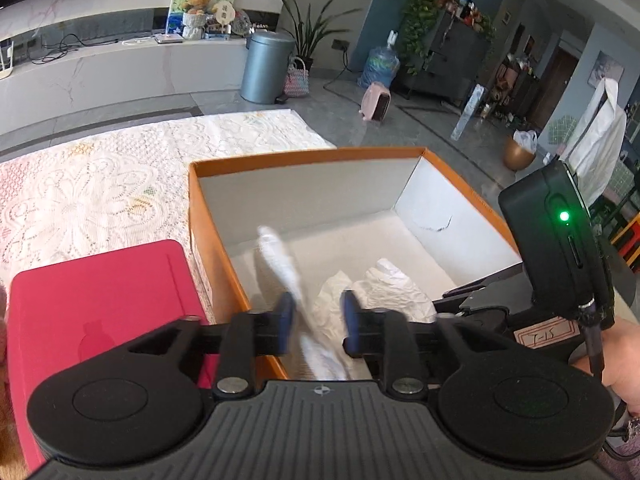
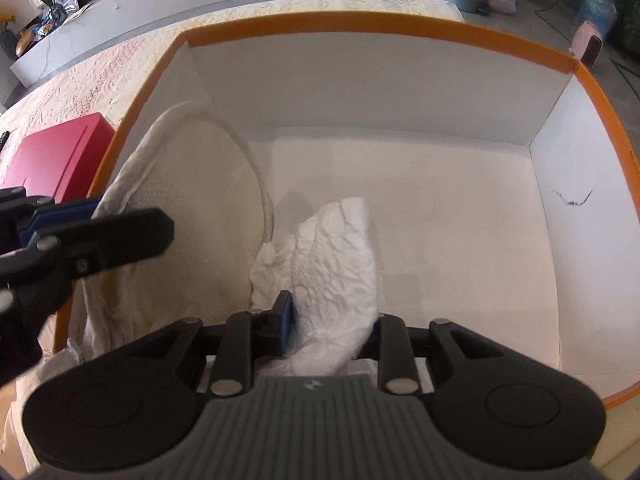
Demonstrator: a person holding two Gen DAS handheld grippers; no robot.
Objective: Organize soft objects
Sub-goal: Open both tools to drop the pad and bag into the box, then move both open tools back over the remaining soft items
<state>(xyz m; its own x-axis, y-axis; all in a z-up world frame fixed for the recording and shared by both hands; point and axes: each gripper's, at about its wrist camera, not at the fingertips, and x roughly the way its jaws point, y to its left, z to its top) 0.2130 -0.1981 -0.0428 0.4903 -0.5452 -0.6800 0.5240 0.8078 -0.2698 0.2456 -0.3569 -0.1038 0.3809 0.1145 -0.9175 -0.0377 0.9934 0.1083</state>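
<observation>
An open orange box with a white inside sits on a lace-covered surface. Two white slippers are in it. One slipper, blurred, hangs between the blue pads of my left gripper; it lies by the left pad and clear of the right one. From the right wrist, this slipper leans sole-out on the box's left wall, with the left gripper's fingers beside it. The other slipper stands between the jaws of my right gripper, toe on the box floor, hiding the right pad.
A red flat case lies left of the box on the white lace cloth. A person's hand holds the right gripper's body at the box's right edge. The box floor beyond the slippers is bare.
</observation>
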